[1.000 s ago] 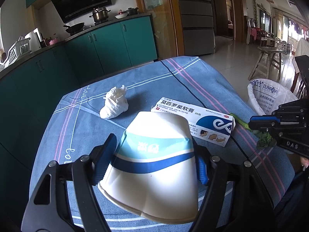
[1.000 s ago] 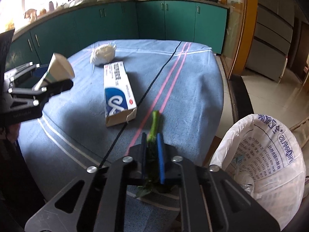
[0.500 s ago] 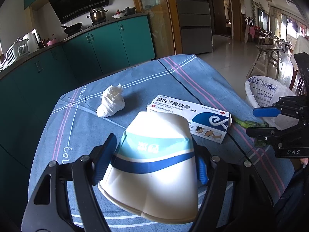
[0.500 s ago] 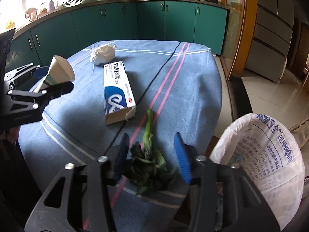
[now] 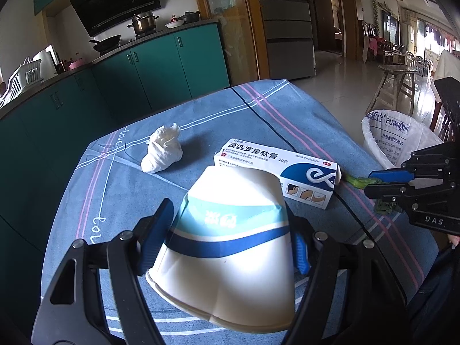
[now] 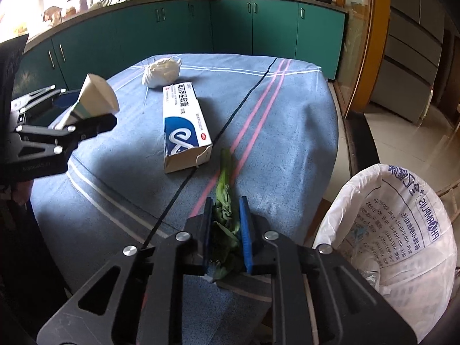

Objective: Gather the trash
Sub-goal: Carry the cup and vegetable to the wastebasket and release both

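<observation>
My left gripper (image 5: 227, 235) is shut on a squashed white paper cup (image 5: 233, 230) with blue bands, held above the blue tablecloth (image 5: 115, 189); it also shows in the right wrist view (image 6: 95, 100). My right gripper (image 6: 225, 221) is closing on a green vegetable leaf (image 6: 225, 198) that lies on the cloth near the table's right edge; the pads stand close on both sides of the leaf. A white and blue ointment box (image 6: 184, 126) and a crumpled white tissue (image 6: 161, 72) lie on the cloth.
A bin lined with a printed white bag (image 6: 396, 230) stands on the floor beside the table's right edge, also in the left wrist view (image 5: 399, 141). Green kitchen cabinets (image 6: 230, 28) run behind the table. A wooden bench (image 5: 396, 86) stands further off.
My right gripper opened wide half a second ago and has now narrowed around the leaf again. The left gripper keeps hold of the cup and has barely moved.
</observation>
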Action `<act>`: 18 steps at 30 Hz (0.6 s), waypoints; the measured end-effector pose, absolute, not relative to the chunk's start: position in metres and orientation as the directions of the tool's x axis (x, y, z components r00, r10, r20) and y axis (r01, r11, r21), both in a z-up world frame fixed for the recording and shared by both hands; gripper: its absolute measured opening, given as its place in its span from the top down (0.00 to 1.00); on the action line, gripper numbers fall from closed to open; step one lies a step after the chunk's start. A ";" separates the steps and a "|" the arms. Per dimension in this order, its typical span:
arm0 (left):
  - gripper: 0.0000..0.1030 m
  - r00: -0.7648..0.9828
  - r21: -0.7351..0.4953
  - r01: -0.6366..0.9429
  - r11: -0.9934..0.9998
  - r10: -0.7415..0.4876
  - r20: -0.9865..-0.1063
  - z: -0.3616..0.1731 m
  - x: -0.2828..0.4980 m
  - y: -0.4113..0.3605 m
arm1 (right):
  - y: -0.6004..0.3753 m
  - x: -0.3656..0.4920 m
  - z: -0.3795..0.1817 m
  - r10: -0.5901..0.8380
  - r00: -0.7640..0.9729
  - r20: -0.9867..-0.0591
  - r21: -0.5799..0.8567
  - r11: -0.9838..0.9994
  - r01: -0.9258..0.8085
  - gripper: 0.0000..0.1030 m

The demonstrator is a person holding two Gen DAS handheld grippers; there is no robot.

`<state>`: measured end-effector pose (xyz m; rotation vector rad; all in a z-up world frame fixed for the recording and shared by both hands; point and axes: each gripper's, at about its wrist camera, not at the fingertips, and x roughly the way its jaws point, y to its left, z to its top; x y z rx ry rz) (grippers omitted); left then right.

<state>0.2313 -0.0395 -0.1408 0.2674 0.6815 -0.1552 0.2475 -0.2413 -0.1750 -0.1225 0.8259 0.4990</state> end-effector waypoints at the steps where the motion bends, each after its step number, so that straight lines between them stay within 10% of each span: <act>1: 0.30 0.767 0.193 0.230 0.954 -0.056 -0.639 -0.141 0.231 -0.041 | -0.243 0.248 -0.174 0.386 0.571 -0.724 0.098 0.878 -0.469 0.83; 18: 0.30 0.701 0.057 0.398 0.916 -0.263 -0.663 -0.116 0.240 -0.091 | -0.362 0.229 -0.117 0.334 0.828 -0.451 0.242 0.938 -0.247 0.83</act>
